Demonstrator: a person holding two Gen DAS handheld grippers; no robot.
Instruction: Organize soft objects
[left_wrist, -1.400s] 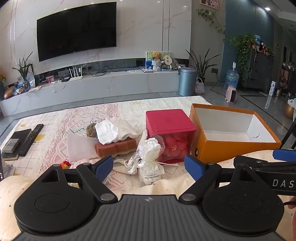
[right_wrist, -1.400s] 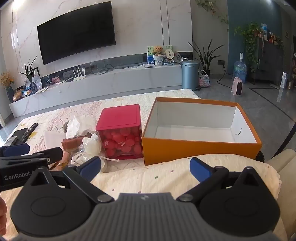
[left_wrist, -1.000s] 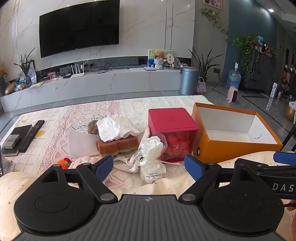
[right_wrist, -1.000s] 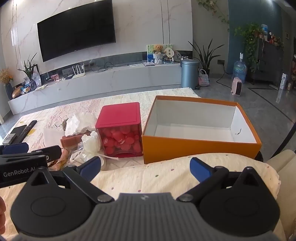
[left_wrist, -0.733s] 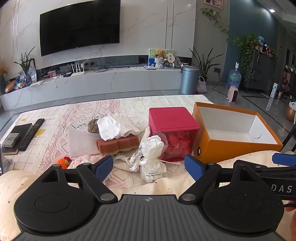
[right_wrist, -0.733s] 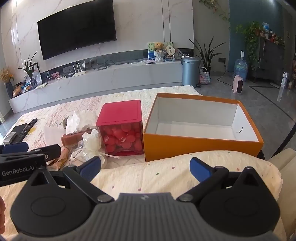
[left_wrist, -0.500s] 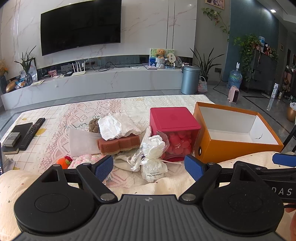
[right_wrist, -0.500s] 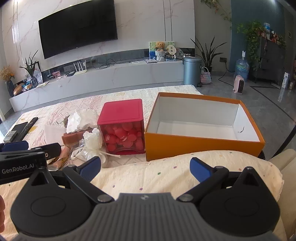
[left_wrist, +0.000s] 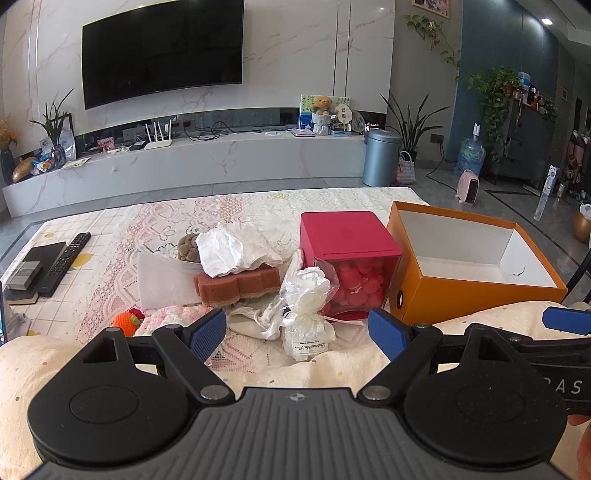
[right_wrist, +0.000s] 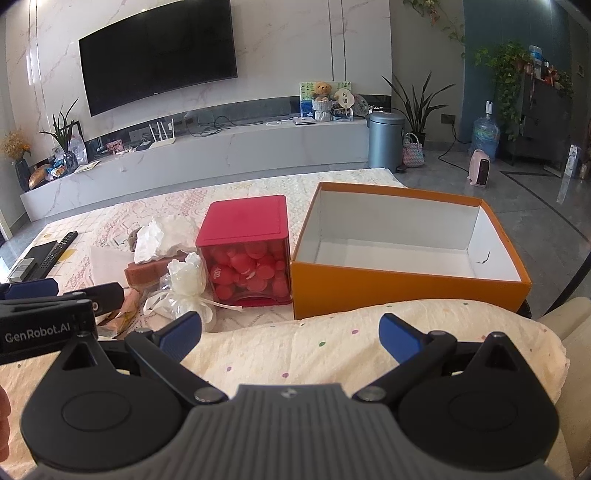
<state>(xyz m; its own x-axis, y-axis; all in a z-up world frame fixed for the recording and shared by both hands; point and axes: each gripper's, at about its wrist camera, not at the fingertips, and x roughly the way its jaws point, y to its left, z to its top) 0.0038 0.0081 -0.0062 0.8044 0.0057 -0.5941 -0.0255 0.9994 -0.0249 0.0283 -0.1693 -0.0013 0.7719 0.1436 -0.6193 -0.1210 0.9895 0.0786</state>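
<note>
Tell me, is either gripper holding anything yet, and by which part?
Nothing is held. The left gripper and right gripper are both open, with no object between their fingers.

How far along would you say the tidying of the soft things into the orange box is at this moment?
Nothing looks done: the orange box holds nothing visible. Nothing is in hand either; the left gripper and right gripper are both open and hold nothing. Everything is left: the sponge, the crumpled white paper, the white gift pouch and the pink knitted piece lie beside the red box.

Both wrist views have risen slightly above the table.
</note>
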